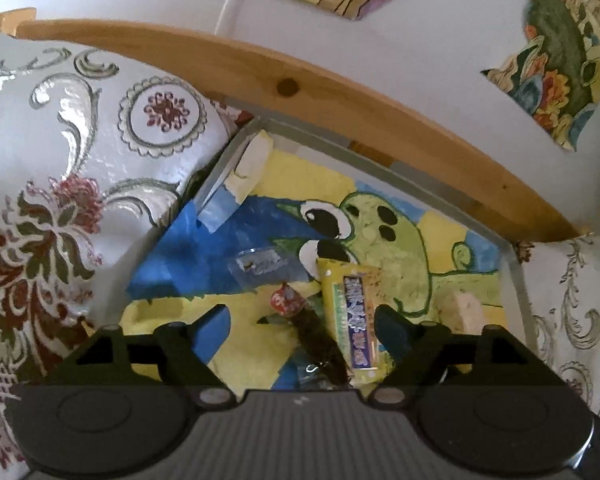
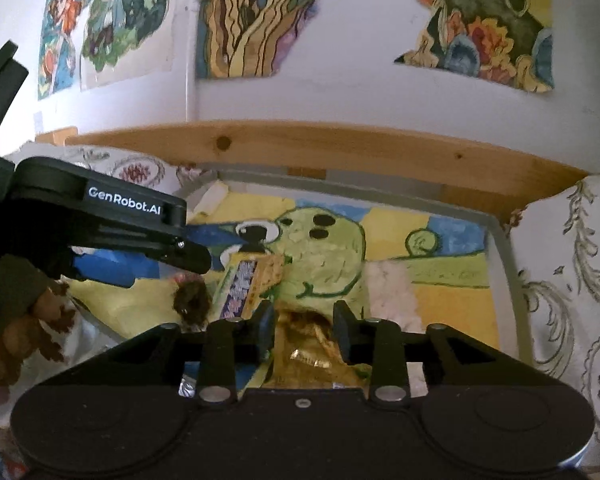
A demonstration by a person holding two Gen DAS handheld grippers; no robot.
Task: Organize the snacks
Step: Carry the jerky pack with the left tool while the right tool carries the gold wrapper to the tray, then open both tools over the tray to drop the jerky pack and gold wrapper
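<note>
Gold-wrapped snack (image 2: 306, 344) gripped in right claw (image 2: 305, 330) | left claw (image 1: 304, 320) wide over yellow bar (image 1: 354, 320)

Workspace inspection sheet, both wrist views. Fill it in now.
Surface: grey-rimmed tray with a painted green cartoon creature lining.
Job's things: yellow snack bar with purple label; dark brown stick snack with red end; clear small wrapper; gold foil packet.
Clutter: pale fluffy piece.
Grippers: left gripper open above the snacks; right gripper closed on the gold foil packet.
Cables: nothing seen.
Surroundings: floral embroidered cushions, wooden board, wall paintings.
</note>
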